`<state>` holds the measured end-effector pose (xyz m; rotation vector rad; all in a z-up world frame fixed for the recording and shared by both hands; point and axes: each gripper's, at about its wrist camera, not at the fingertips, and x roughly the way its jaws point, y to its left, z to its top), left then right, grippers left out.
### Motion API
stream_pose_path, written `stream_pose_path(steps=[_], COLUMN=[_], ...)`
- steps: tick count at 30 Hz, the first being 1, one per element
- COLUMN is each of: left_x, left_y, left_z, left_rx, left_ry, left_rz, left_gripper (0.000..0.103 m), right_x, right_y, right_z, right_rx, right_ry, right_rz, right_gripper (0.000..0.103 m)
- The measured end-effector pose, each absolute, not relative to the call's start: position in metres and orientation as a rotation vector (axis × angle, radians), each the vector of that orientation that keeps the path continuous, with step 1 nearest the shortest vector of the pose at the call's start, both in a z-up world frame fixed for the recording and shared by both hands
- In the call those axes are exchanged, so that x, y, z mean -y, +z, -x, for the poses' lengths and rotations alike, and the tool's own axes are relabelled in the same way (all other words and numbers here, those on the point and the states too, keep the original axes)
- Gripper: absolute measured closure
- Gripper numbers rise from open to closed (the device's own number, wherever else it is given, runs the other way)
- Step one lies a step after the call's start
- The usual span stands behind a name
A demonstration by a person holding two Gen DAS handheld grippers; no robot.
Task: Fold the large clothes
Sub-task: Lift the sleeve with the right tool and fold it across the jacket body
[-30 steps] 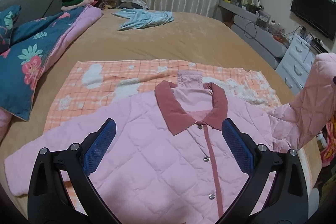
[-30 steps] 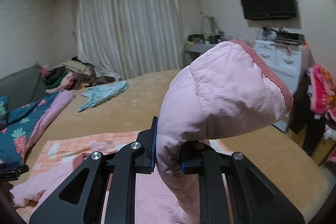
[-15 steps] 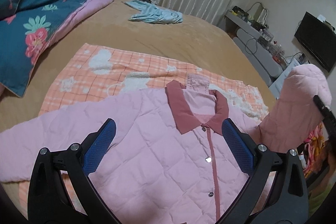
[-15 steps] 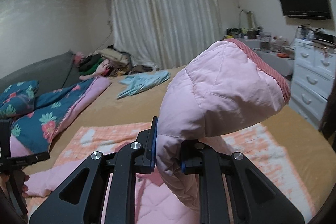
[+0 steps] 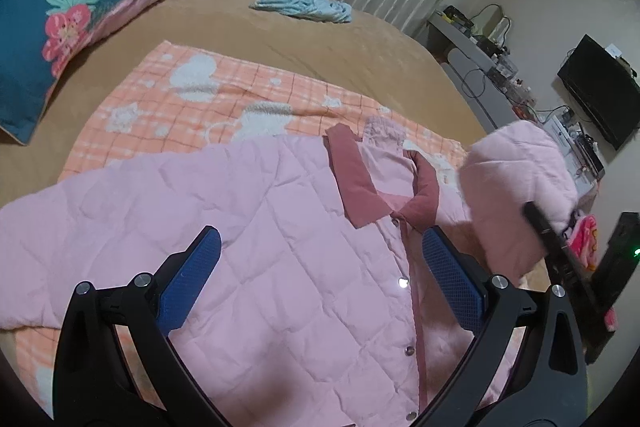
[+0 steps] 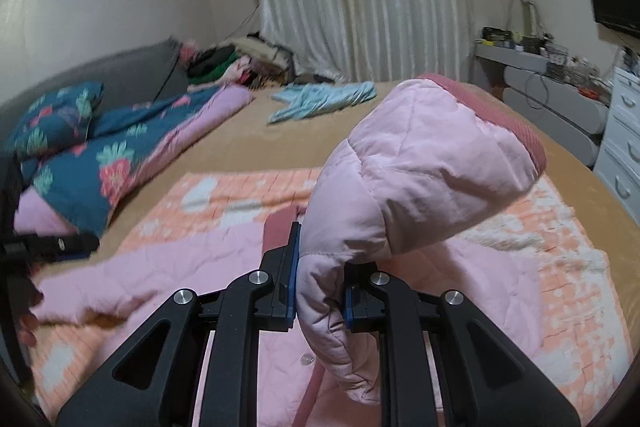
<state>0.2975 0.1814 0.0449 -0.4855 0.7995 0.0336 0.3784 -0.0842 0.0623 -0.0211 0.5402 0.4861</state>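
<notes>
A pink quilted jacket point(image 5: 280, 247) with a dark pink collar point(image 5: 360, 191) lies front up on an orange checked blanket point(image 5: 200, 99) on the bed. My left gripper point(image 5: 320, 279) is open and empty, hovering over the jacket's chest. My right gripper point(image 6: 320, 291) is shut on the jacket's right sleeve point(image 6: 420, 163), held up above the jacket body point(image 6: 168, 267). The raised sleeve also shows in the left wrist view point(image 5: 516, 187). The jacket's other sleeve point(image 5: 48, 227) lies flat to the left.
A blue floral quilt point(image 5: 60, 7) lies at the left of the bed. A light blue garment point(image 5: 304, 3) lies at the far side. A pile of clothes point(image 6: 240, 63) sits by the curtain. A white dresser point(image 6: 624, 147) and TV point(image 5: 600, 91) stand at the right.
My right gripper has carried the raised sleeve leftward, over the jacket body. My left gripper has shifted, so the jacket sits nearer and more to its right.
</notes>
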Motion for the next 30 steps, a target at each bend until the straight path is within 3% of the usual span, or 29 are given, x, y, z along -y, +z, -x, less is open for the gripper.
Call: stream_pose_path(steps=[13, 20, 23, 25, 29, 30], left_x=[-0.192, -0.188, -0.185, -0.181, -0.167, -0.164], left_y=[0.006, -0.026, -0.046, -0.059, -0.088, -0.090], left_z=[-0.295, -0.302, -0.308, -0.313, -0.320, -0.322], left_rx=[-0.831, -0.872, -0.916, -0.957, -1.019, -1.019], left_ry=[-0.046, -0.133, -0.126, -0.102, -0.083, -0.069], left_rz=[0.672, 0.856, 0.907, 0.915, 0.934, 0.916], left_gripper=[0.008, 0.008, 0.009, 0.009, 0.011, 0.020], right_x=[0.002, -0.023, -0.022, -0.011, 0.030, 0.042], right_y=[-0.032, -0.067, -0.064, -0.055, -0.043, -0.042], right_z=[-0.357, -0.340, -0.332, -0.327, -0.330, -0.332], right_rx=[-0.681, -0.790, -0.813, -0.804, -0.805, -0.806], right_ry=[0.601, 0.713, 0.746, 0.767, 0.732, 0.709], right_rz=[0.321, 0.353, 0.350, 0.306, 0.232, 0.223], right_gripper=[0.084, 0.054, 0.031, 0.021, 0.021, 0.021])
